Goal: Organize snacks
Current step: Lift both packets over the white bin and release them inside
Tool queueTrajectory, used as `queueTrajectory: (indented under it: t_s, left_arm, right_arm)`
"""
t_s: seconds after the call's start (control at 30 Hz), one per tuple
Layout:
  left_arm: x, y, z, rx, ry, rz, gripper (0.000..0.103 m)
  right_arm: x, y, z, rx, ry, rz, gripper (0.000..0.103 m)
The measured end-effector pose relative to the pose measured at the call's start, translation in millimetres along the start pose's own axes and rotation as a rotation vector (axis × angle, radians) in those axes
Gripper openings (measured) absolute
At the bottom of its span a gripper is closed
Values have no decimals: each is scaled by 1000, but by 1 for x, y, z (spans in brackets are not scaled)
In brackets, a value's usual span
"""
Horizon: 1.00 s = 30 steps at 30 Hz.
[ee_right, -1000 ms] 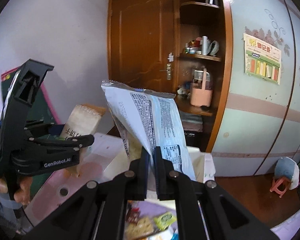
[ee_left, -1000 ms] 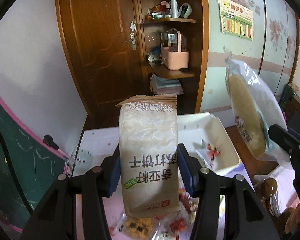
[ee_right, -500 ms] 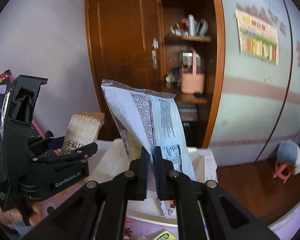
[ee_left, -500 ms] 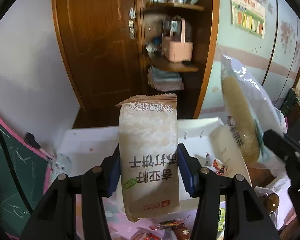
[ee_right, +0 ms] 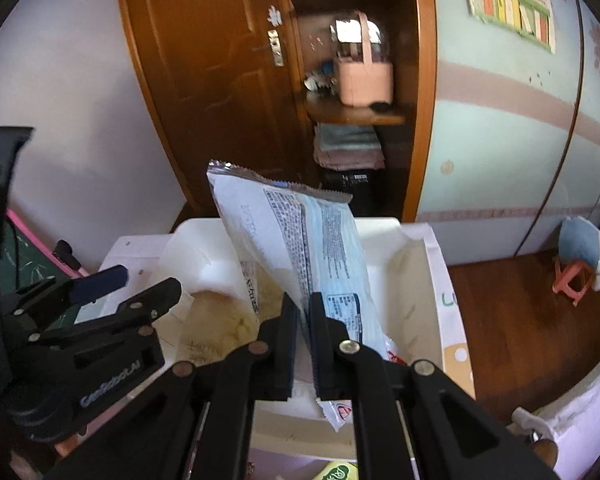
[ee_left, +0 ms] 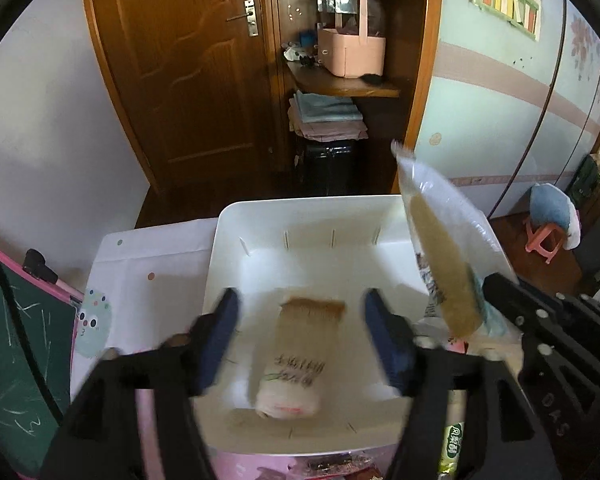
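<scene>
While the left tongs (ee_left: 300,336) are just spreading off the cracker pack (ee_left: 296,360) in the white bin (ee_left: 260,220), the right tongs (ee_right: 304,336) are clamping a bread bag (ee_right: 300,236)

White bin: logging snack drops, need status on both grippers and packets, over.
Left gripper just opened, cracker packet loose in white bin. Right gripper shut on blue-white packet, above bin. Nothing blocking.

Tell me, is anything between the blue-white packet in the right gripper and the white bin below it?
Nothing visible. The blue-white packet hangs over the white bin; the cracker packet lies toward its left side.
</scene>
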State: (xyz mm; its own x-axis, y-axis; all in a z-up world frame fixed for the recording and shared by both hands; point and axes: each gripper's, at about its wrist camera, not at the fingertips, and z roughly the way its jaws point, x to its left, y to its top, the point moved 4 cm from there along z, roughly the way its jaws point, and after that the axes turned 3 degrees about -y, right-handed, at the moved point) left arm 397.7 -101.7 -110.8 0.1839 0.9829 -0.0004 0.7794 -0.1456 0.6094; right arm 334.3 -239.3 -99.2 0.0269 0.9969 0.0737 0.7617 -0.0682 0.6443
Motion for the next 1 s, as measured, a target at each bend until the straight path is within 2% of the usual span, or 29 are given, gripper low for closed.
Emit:
queueTrajectory:
  t_s: [0.07,0.1,0.23,0.37,0.47,0.7,1.0]
  left_arm:
    - [0,0,2,-3,15,-7,85]
    - [0,-2,3,-3,16,-9,86]
    - [3,-8,5,11,13,-9,87]
    - [9,-16,2,19,11,-24,87]
    - [11,-19,-4,21,0,-32,88]
    - [12,-26,-15,33,-9,-49,89]
    - [13,-37,-29,37,-9,-43,89]
  right_arm:
    - [1,-3,6,28,19,9,11]
    - [2,-5,8,36,20,11,11]
    - [5,-7,4,31,34,2,14]
    - [5,-10,1,29,8,-5,31]
    - [4,-14,-1,33,4,-1,37]
    - [3,-22,-9,57,26,18,39]
    - [5,-29,-24,48,29,13,45]
